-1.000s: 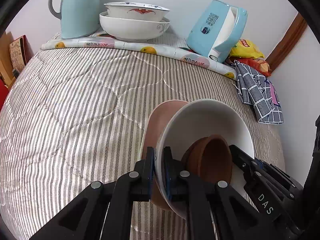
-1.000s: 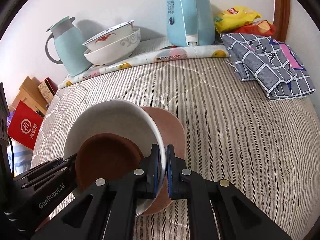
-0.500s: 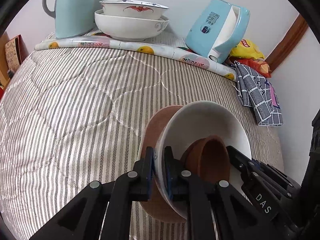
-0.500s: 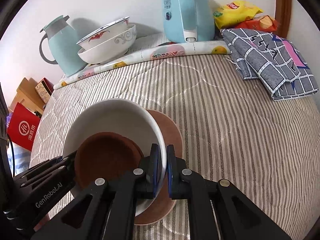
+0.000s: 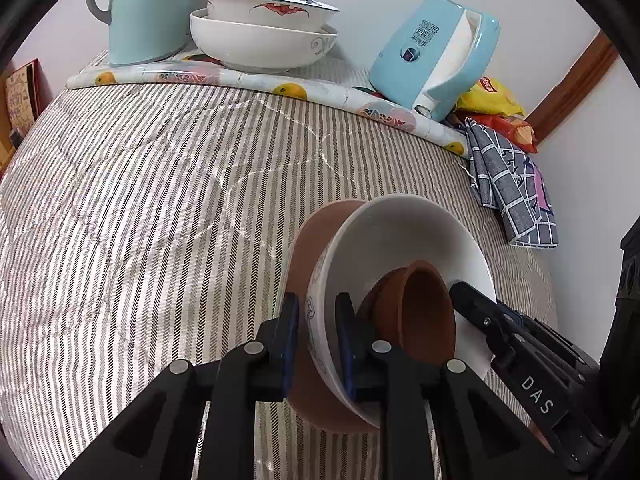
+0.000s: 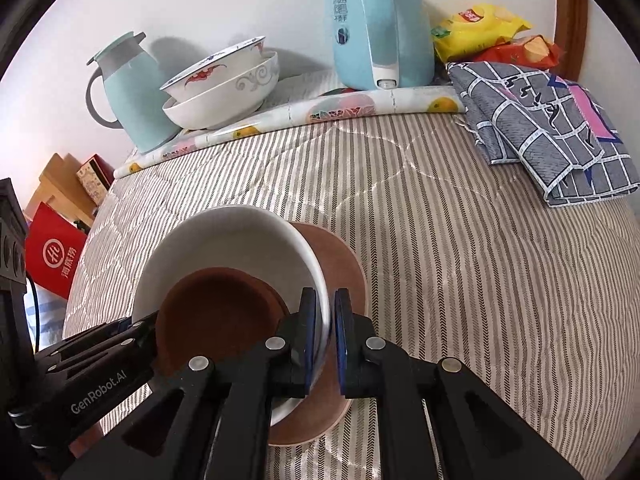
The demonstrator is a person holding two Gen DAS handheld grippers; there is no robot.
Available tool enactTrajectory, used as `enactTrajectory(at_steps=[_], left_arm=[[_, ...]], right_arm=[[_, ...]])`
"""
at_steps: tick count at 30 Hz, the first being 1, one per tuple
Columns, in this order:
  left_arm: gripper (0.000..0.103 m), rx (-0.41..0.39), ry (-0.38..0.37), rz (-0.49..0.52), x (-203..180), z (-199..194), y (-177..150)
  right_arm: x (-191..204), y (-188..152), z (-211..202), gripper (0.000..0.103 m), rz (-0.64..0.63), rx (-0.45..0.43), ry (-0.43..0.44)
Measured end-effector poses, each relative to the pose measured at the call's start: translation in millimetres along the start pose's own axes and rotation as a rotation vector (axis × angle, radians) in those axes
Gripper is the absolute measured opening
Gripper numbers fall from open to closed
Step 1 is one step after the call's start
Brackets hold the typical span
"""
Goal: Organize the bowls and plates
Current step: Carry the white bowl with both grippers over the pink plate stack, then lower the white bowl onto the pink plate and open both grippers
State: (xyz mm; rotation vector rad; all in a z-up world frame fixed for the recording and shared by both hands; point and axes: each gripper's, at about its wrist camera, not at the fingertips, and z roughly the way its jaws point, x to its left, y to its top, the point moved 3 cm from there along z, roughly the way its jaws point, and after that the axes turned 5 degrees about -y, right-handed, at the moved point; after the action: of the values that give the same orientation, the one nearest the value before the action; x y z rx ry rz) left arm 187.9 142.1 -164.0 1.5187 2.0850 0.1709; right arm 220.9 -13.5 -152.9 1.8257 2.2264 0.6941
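1. Left claw (image 5: 317, 300) has just been opening. A second ago its pads pinched the near rim of the white bowl (image 5: 400, 240); now they stand apart on either side of that rim, with a sliver of space showing by the outer pad, so the rim is between them but no longer gripped
2. Right claw (image 6: 325, 294) has changed very little: its pads sit close together over the opposite rim of the same bowl and look clamped on it, though the outer pad's contact is hard to make out
3. The dishes themselves have not shifted between the earlier views and now: the small brown bowl (image 5: 416, 312) is nested inside the white bowl, the white bowl sits on the brown plate (image 5: 320, 232), and the plate appears to lie on the striped bed quilt (image 5: 140, 220) at its near end
4. Read against the task, this looks like the nested set being put down, with the release just begun: one side is let go while the other seems to steady the bowl on soft bedding
5. Two patterned bowls (image 5: 264, 36) remain nested on the fruit-print mat (image 5: 256, 78) by the wall, between the pale blue jug (image 5: 152, 8) and the kettle (image 5: 436, 48), well apart from the near stack; whether the two stacks are meant to be joined cannot be told
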Motion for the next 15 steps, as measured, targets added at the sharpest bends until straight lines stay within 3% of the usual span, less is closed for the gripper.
enactTrajectory(at_steps=[6, 10, 15], left_arm=[[0.024, -0.015, 0.016, 0.013, -4.4, -12.2, -1.4], [0.037, -0.034, 0.046, 0.024, -4.5, -21.0, -2.8], [0.038, -0.045, 0.047, 0.012, -1.7, -34.5, -7.4]], right_arm=[[-1.2, -3.2, -4.4, 0.018, -0.004, 0.000, -0.005], [-2.4, -6.0, -9.8, 0.022, -0.005, -0.005, -0.008], [-6.6, -10.3, -22.2, 0.031, 0.013, -0.024, 0.002]])
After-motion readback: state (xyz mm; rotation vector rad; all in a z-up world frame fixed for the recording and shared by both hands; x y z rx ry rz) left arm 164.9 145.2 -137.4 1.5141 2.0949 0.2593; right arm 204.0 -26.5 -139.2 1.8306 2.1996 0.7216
